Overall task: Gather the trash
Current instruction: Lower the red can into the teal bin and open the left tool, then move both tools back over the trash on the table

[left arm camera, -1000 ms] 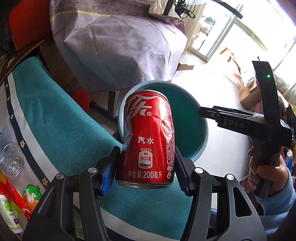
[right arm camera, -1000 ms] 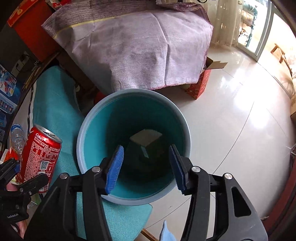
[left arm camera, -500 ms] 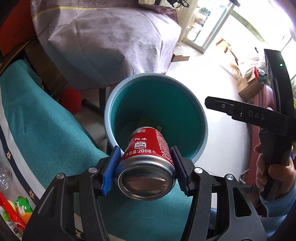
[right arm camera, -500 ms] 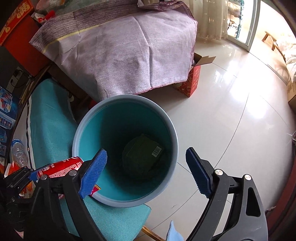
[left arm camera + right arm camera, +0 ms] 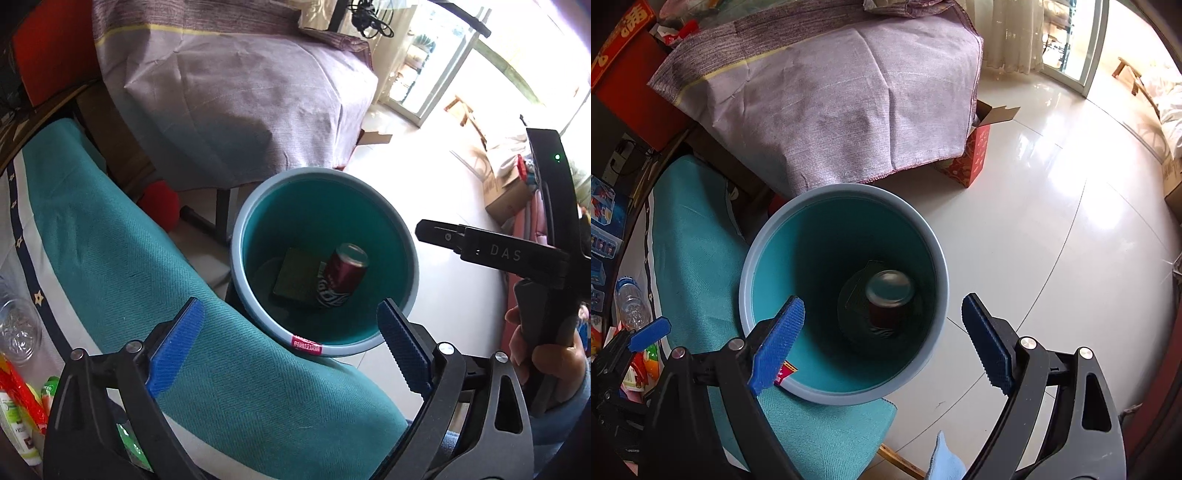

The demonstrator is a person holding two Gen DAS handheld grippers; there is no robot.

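Left gripper (image 5: 290,345) is sitting with jaws spread wide, having just been opening, nothing between the blue pads (image 5: 173,349); it is pointing steeply down over the near rim of the trash bin (image 5: 402,232). Right gripper (image 5: 882,339) is also standing wide apart and empty, its jaws having just opened further too, hovering over the bin's near edge; in the left wrist view its black body is showing off to the right, gripped by the person's hand (image 5: 546,350) in a blue sleeve. The red Coca-Cola can (image 5: 341,275) is lying at the bottom of the bin, tilted, silver end facing up toward the cameras, leaning against a dark green flat carton (image 5: 297,271) that is also in the bin. From the right wrist view the can (image 5: 888,299) is showing mostly end-on, sitting on top of the carton. Bin is light blue outside, teal inside, with a small pink label (image 5: 306,345) on the near rim. It is standing on a glossy white tiled floor (image 5: 1052,240), pressed against a teal cloth (image 5: 122,277) covering the surface at the left. On that surface, at the far left edge, a clear plastic bottle (image 5: 629,304) and some colourful packets (image 5: 20,398) are lying. Behind the bin, a purple-grey cloth (image 5: 827,99) is draping over furniture, and a red cardboard box (image 5: 971,158) with open flaps is sitting beside it on the floor.
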